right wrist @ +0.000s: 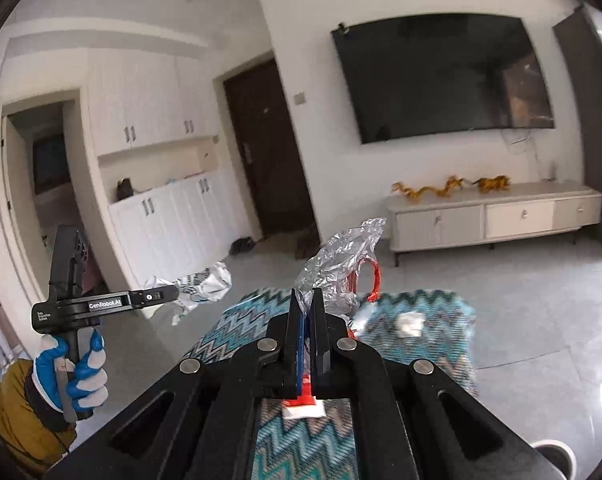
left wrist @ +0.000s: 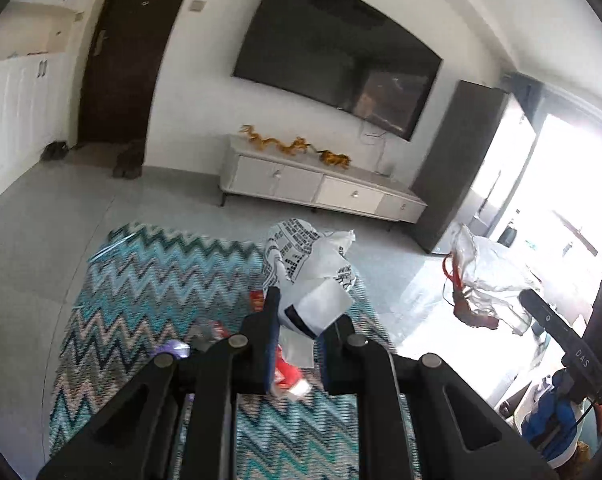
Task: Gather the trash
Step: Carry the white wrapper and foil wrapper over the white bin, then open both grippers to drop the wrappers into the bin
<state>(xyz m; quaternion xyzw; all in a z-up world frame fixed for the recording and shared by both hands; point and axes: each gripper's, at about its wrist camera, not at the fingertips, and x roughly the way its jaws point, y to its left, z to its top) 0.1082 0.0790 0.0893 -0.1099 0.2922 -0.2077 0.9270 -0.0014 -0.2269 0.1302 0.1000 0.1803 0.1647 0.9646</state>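
My left gripper (left wrist: 305, 312) is shut on a white plastic bag with black print (left wrist: 309, 256), held up above the zigzag rug (left wrist: 161, 280). In the right wrist view this bag (right wrist: 201, 284) hangs from the left gripper (right wrist: 169, 292), which a blue-and-white gloved hand (right wrist: 73, 372) carries. My right gripper (right wrist: 305, 300) is shut on a crumpled clear plastic bag with red handles (right wrist: 341, 264); the same clear bag (left wrist: 485, 276) appears at the right of the left wrist view. On the rug lie a red-and-white wrapper (left wrist: 289, 376), a purple scrap (left wrist: 173, 350) and a white scrap (right wrist: 411, 322).
A white TV cabinet (left wrist: 321, 188) with golden ornaments stands against the far wall under a large wall TV (left wrist: 337, 52). A dark door (right wrist: 269, 148), shoes (left wrist: 127, 160) on the grey tiled floor and white cupboards (right wrist: 169, 208) are to the left. A bright balcony opening (left wrist: 561, 184) is at the right.
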